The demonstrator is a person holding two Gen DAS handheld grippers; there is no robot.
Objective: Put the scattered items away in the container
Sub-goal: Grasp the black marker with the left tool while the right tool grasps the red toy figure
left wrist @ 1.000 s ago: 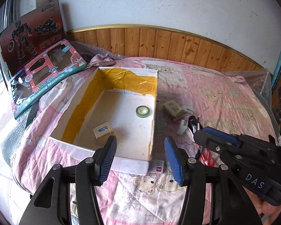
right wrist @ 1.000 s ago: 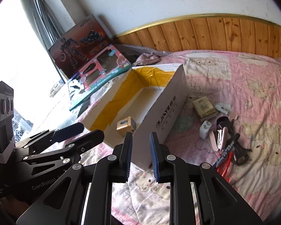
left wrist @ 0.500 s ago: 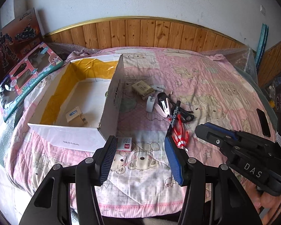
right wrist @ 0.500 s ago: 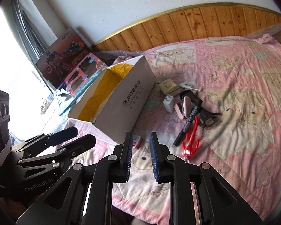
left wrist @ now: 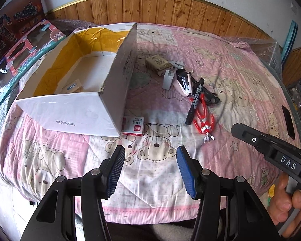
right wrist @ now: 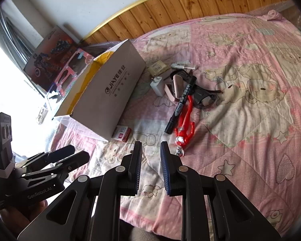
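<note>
The red figure (right wrist: 185, 124) lies on the bed (right wrist: 250, 104) touching the black marker (right wrist: 180, 106), right of the box (left wrist: 70, 108), with the right gripper (right wrist: 150, 166), jaws slightly parted and empty, hovering near, the left gripper (left wrist: 148, 168) spread wide; a careless pinch could snag quilt or marker.

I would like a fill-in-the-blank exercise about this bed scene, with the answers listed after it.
1. The black marker lies partly across a ____ toy figure.
2. The inner walls of the cardboard box are lined with ____ tape.
3. The small staples box touches the box's near ____.
4. The left tongs and the right tongs hold ____.

Answers: red; yellow; corner; nothing
</note>
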